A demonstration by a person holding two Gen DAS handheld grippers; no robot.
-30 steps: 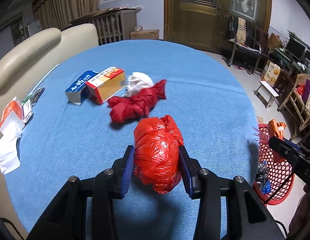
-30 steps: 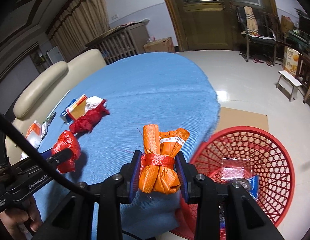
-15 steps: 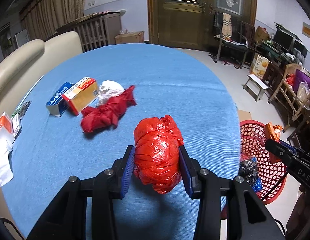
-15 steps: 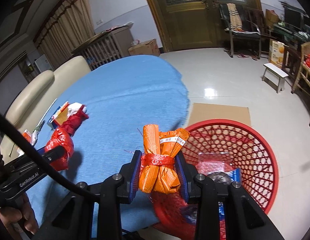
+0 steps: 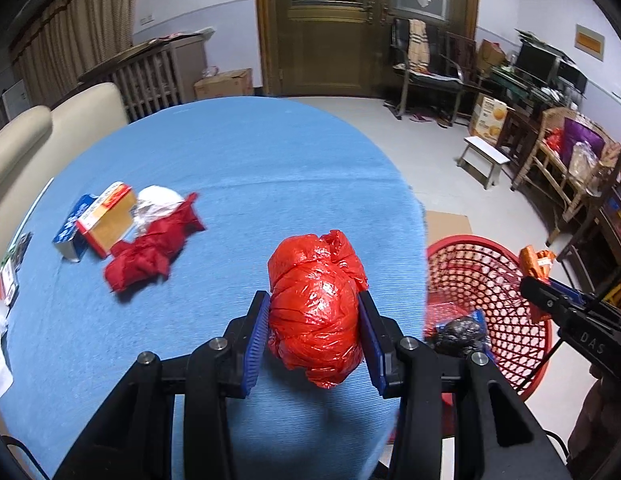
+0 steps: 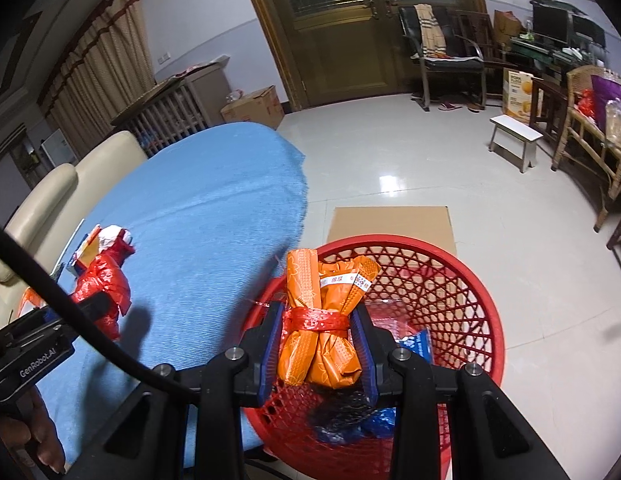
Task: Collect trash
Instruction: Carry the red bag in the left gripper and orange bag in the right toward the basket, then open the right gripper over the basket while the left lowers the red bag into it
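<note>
My home living room, carved wooden double door [image 5: 366, 28], cream sofa [image 5: 50, 140], curtains [image 5: 70, 40], wicker chair [image 6: 590, 152], tiled floor [image 6: 390, 160], blue-clothed table [image 5: 230, 168].

Basket [image 5: 510, 280] right of table [image 5: 238, 168]

Upper centre of both views: brown double door [image 5: 366, 28] with patterned glass. Curtain [image 5: 66, 40] at upper left; slatted crib [image 5: 158, 68] below it, cardboard box [image 5: 224, 82] just beside. Cream sofa [image 5: 42, 136] along left edge, behind blue table [image 5: 238, 168]. Right side: dark chair [image 6: 446, 52], white stool [image 6: 516, 138], wicker chair [image 6: 594, 128]. Flat cardboard [image 6: 390, 222] on glossy tile floor [image 6: 390, 152], centre of right-wrist view
</note>
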